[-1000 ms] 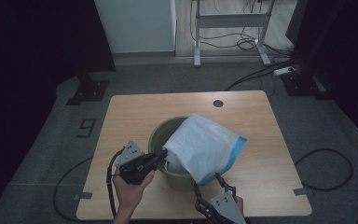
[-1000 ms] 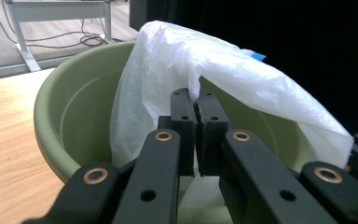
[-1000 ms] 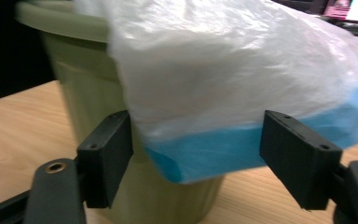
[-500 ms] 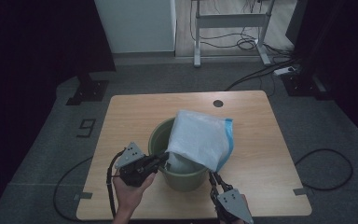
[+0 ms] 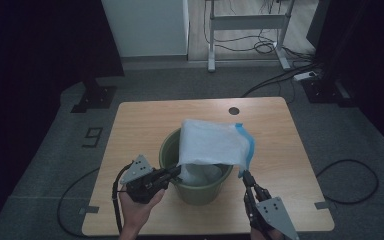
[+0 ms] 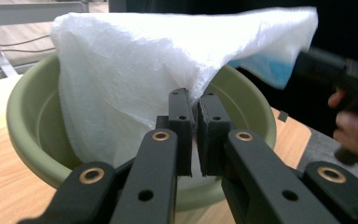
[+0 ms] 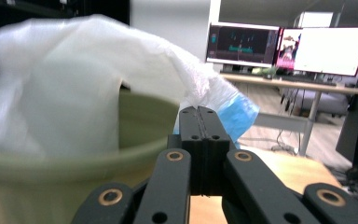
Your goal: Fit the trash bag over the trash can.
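Observation:
A green bucket (image 5: pixel 164 150) stands at the middle of the wooden table (image 5: pixel 140 125). A white plastic bag (image 5: pixel 212 142) with a blue edge strip (image 5: pixel 250 145) lies spread over its mouth. My left gripper (image 5: pixel 176 171) is at the bucket's near left rim, shut on the bag's white film. In the left gripper view the film (image 6: pixel 135 60) runs down between the closed jaws of the left gripper (image 6: pixel 196 100), in front of the bucket (image 6: pixel 28 116). My right gripper (image 5: pixel 245 176) has just been closing and is shut on the bag's corner by the blue strip (image 7: pixel 237 114); its right gripper (image 7: pixel 198 112) jaws meet there.
A round cable hole (image 5: pixel 234 110) sits near the table's far edge. Beyond the table are a metal desk frame (image 5: pixel 245 22), floor cables (image 5: pixel 280 75) and a power strip (image 5: pixel 307 76). A dark stand base (image 5: pixel 94 97) is on the floor at left. Monitors (image 7: pixel 289 44) stand behind.
The right gripper rose from the table's near edge to the bag's blue corner and closed on it. The bag swung from hanging off to the right to lying across the bucket's mouth.

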Available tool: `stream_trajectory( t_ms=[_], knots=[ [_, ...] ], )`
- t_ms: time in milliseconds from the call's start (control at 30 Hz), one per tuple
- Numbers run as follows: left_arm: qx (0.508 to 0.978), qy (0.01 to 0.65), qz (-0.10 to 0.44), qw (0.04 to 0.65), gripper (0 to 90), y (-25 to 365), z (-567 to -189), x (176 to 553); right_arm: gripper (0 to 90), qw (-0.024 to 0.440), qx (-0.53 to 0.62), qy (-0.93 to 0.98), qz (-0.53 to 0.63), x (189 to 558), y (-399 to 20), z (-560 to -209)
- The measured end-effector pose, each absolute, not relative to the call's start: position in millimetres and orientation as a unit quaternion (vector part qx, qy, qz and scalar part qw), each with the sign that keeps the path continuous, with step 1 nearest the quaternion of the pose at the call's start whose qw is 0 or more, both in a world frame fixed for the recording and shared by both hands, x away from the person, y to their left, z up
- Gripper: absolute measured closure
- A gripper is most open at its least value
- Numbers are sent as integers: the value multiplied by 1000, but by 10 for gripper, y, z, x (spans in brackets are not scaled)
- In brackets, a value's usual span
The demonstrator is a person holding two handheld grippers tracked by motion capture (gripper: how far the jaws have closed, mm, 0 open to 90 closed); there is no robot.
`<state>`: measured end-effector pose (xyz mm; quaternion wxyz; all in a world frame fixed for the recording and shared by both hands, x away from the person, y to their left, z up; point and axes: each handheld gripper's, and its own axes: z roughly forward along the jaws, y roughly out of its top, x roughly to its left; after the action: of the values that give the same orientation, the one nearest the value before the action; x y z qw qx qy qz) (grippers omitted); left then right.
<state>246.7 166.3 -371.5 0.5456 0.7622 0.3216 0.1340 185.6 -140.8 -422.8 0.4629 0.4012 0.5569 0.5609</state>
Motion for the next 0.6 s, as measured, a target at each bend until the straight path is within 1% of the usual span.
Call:
stream_trajectory(
  t_ms=[300, 467, 500, 600],
  knots=[
    [774, 312, 117, 539, 840, 1667, -3792, 2448, 890, 462, 375, 539, 597, 1911, -1406, -3901],
    [785, 297, 105, 533, 816, 1661, -3819, 2424, 890, 451, 357, 544, 610, 1930, -1355, -3806],
    [785, 297, 105, 533, 796, 1661, -3819, 2424, 890, 450, 355, 546, 611, 1929, -1344, -3808],
    [777, 292, 115, 546, 634, 1702, -3801, 2373, 890, 447, 353, 552, 609, 1929, -1336, -3852]
  ],
)
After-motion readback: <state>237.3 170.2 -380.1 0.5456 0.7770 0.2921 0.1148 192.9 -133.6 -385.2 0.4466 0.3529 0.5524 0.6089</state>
